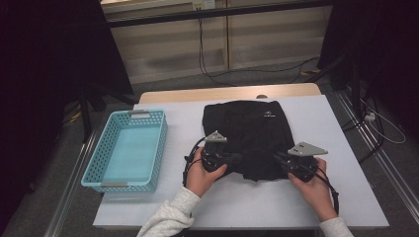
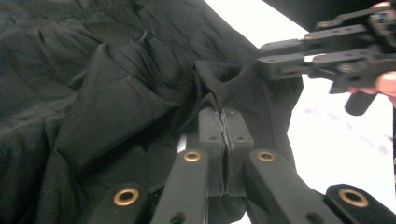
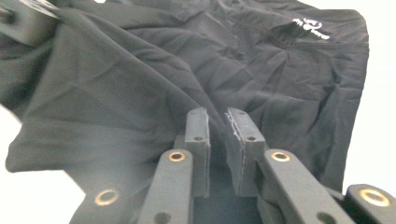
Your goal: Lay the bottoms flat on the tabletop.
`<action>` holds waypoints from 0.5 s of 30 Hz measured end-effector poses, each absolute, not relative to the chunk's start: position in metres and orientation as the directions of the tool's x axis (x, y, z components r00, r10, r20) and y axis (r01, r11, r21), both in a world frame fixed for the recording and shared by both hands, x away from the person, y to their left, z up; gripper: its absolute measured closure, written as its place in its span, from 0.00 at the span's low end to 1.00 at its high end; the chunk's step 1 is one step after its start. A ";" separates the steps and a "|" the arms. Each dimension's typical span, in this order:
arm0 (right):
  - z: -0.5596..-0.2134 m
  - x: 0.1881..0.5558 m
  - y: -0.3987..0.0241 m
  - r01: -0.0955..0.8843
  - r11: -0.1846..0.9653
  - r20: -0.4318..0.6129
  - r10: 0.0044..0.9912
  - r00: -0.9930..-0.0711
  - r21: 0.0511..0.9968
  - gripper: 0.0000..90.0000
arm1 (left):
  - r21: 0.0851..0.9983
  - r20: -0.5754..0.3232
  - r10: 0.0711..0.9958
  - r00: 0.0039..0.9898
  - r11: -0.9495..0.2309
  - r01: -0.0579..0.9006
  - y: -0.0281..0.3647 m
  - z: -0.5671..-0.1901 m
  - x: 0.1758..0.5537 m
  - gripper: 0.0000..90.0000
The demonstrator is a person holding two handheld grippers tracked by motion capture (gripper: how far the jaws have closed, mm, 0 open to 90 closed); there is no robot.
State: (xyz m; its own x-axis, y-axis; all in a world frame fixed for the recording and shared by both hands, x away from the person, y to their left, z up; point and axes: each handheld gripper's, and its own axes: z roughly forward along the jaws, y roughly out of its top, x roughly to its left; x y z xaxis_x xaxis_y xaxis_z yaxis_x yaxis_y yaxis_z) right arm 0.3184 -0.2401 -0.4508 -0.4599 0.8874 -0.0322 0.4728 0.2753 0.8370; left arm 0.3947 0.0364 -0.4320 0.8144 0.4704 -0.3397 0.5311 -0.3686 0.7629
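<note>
High view puts the black garment [image 1: 249, 136] in the middle of the frame, spread on the white table cover [image 1: 346, 197], its upper part flat and its near hem lifted and bunched toward the bottom of the frame. The hem runs left to right across the picture, and that line is what the next move turns on: each hand sits at one end of it, the left gripper [image 1: 232, 159] at the lower left corner of the cloth, the right gripper [image 1: 282, 159] at the lower right, both pointing inward at one another.

Left gripper view shows its jaws pressed together on a pinched fold of the garment [image 2: 116, 93], the fabric rising taut from the pad line. The other tool reaches in from the upper right of that frame.

Right gripper view shows its own jaws [image 3: 223, 116] standing a narrow gap apart, with dark cloth [image 3: 154, 79] lying between and beyond them; the pads do not appear to press on it, so I judge this side loose.

Both forearms come in from the bottom of the high view, wrists level, the grey plates on top. The left hand has the firmer hold. The turquoise basket [image 1: 94, 163] stands at the left of the frame, well apart from the cloth.
</note>
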 end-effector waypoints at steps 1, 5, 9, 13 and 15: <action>-0.449 0.314 -0.241 0.468 0.274 -0.035 0.888 -0.458 0.840 0.79 | 0.761 -0.340 0.470 0.815 -0.371 0.532 0.036 -0.432 0.395 0.98; -0.442 0.301 -0.250 0.464 0.265 -0.037 0.896 -0.443 0.845 0.73 | 0.761 -0.328 0.473 0.818 -0.381 0.525 0.035 -0.431 0.394 0.98; -0.442 0.288 -0.253 0.482 0.263 -0.023 0.894 -0.448 0.836 0.70 | 0.763 -0.324 0.480 0.815 -0.376 0.525 0.036 -0.431 0.394 0.98; -0.446 0.274 -0.252 0.497 0.295 -0.028 0.879 -0.476 0.816 0.72 | 0.759 -0.320 0.496 0.807 -0.376 0.532 0.036 -0.433 0.395 0.98; -0.448 0.271 -0.248 0.498 0.299 -0.014 0.867 -0.498 0.814 0.72 | 0.754 -0.327 0.489 0.809 -0.380 0.535 0.037 -0.433 0.395 0.98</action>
